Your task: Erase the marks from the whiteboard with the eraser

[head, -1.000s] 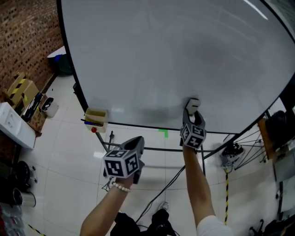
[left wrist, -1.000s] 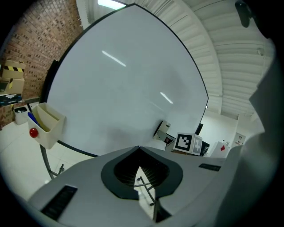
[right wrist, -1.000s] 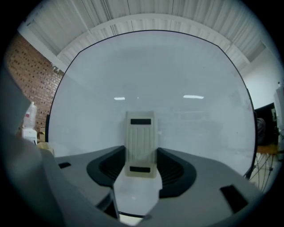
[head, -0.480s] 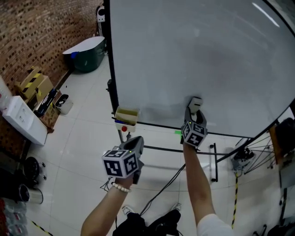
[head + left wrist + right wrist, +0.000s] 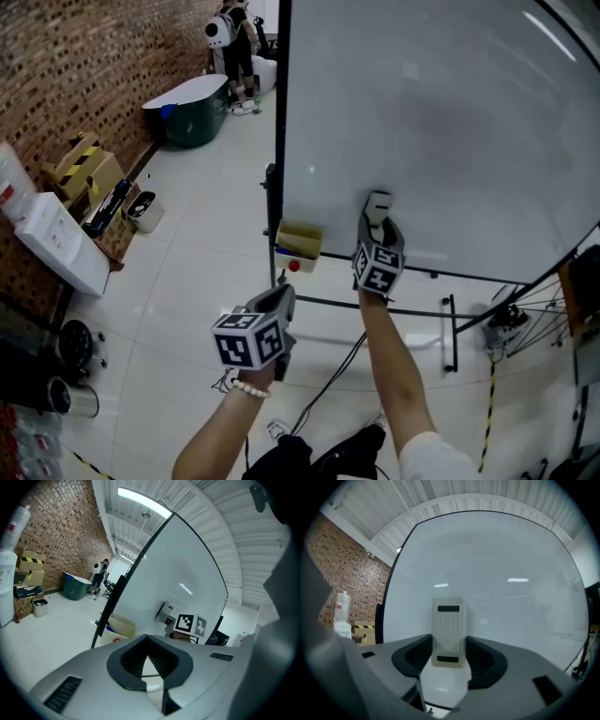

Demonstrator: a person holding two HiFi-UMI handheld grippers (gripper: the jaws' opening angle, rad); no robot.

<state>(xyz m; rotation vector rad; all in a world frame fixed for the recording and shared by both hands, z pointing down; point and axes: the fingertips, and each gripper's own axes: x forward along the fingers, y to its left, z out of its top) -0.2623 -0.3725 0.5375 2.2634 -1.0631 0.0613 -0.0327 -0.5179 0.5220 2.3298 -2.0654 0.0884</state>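
Count: one whiteboard, one eraser, two hand-held grippers, one tray.

We note one large white whiteboard [image 5: 441,112] with a smooth, glossy face and a thin dark frame, standing on a black metal stand. Ceiling lights reflect in its surface, and a faint grey cloudiness shows near its middle.

The one beige rectangular plastic eraser [image 5: 378,204] has a ribbed back with two dark slots, one at each end. It sits low on the board, near the board's left edge, and appears to lie against the surface.

The right gripper [image 5: 378,228], grey with a square-marker cube, is clenched on the eraser's near end. The right gripper view shows a dark ribbed pad at each side of it.

The left gripper [image 5: 277,300] is held low and nearer, well apart from the board. In its own view the ribbed pads meet at the tips with nothing between them.

One pale yellow open box-shaped tray [image 5: 299,242] hangs on the frame's lower left corner, just left of the eraser, and holds blue and red items.

At far left, a red brick wall [image 5: 75,66] borders the glossy white floor tiles [image 5: 187,272].
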